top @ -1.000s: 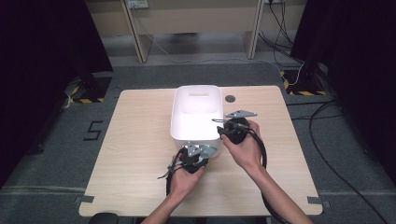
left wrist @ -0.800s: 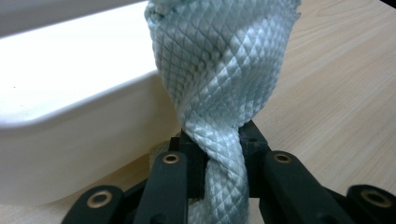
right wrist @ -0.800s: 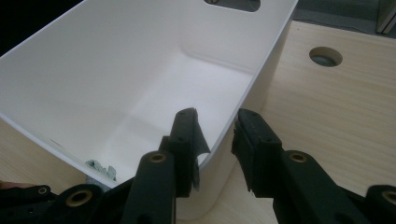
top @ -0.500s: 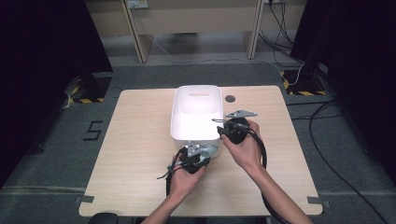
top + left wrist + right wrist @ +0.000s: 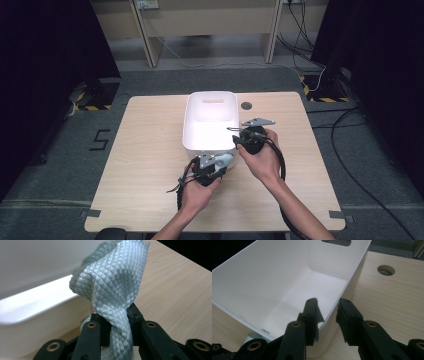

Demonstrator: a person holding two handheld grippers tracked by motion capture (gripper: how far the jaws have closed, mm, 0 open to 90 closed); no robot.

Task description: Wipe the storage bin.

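Beside the white bin [image 5: 210, 120], left gripper [image 5: 117, 322] clamps cloth [image 5: 112, 282].

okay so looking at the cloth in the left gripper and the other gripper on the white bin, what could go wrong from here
The left gripper pinches only a bunched end of the cloth, so it might slip free. The right gripper straddles the white bin wall near a corner; pulling there could tip or drag the bin on the table.
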